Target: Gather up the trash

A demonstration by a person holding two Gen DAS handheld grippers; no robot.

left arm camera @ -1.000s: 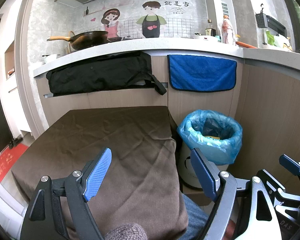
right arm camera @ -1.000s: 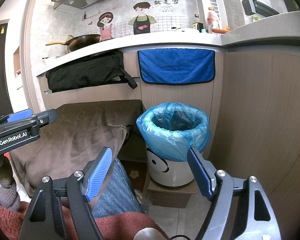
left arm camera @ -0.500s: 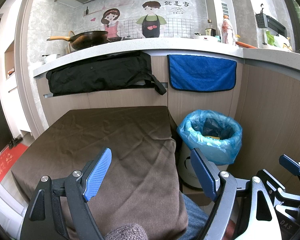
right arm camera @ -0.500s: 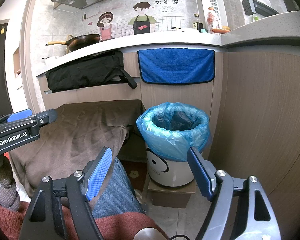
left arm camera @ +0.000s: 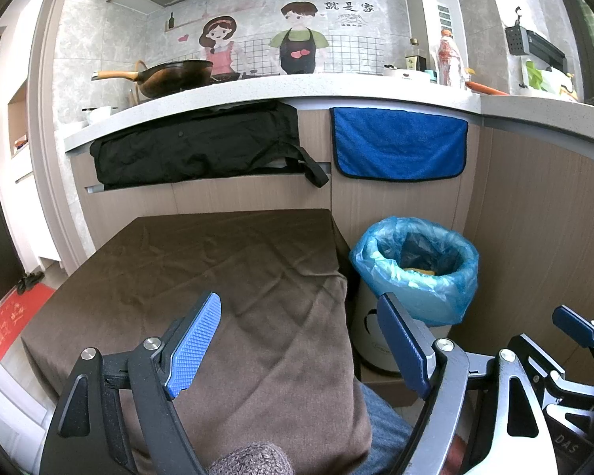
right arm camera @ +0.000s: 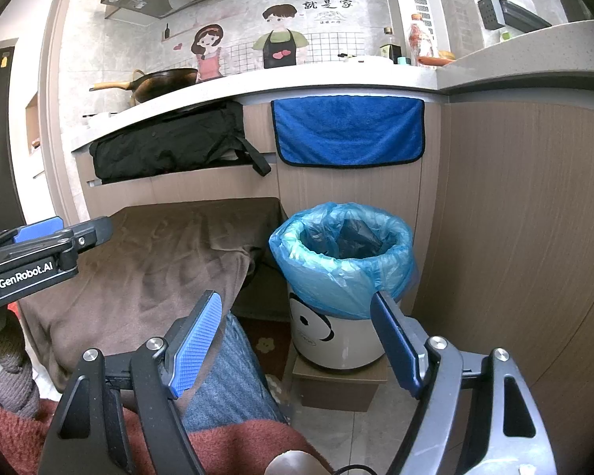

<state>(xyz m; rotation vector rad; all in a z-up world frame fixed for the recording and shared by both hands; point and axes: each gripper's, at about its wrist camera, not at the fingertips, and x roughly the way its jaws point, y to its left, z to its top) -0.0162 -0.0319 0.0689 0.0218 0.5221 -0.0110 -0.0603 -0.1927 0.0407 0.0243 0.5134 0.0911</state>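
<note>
**Both grippers spread wide and empty beside the lined bin**

While the left gripper (left arm camera: 299, 340) hangs over the near edge of the brown tablecloth (left arm camera: 202, 269), its blue-padded fingers (left arm camera: 196, 342) stand far apart with nothing between them. To the right of that cloth, the right gripper (right arm camera: 297, 340) is likewise spread wide and carries nothing; under it lie a jeans-clad knee (right arm camera: 225, 376) and a red knitted sleeve (right arm camera: 225, 451). From the left wrist view, part of the right gripper shows at the lower right corner, just beside the left one.

Past the cloth's right edge, close to the table corner, stands the trash bin (right arm camera: 332, 336), a white tub with a panda face, resting on a low brown box (right arm camera: 336, 390). A blue plastic liner (left arm camera: 415, 273) is folded over its rim. Inside, from the left wrist view, something yellow (left arm camera: 417, 272) lies at the bottom; what it is cannot be told.

Behind the cloth rises a wood-panelled counter front. A black bag (left arm camera: 194, 146) hangs above the cloth's far edge, and a blue towel (left arm camera: 400, 142) hangs above the bin. On the countertop, farther back, sits a wok (left arm camera: 170, 75), with bottles (left arm camera: 447, 55) to the right.
</note>
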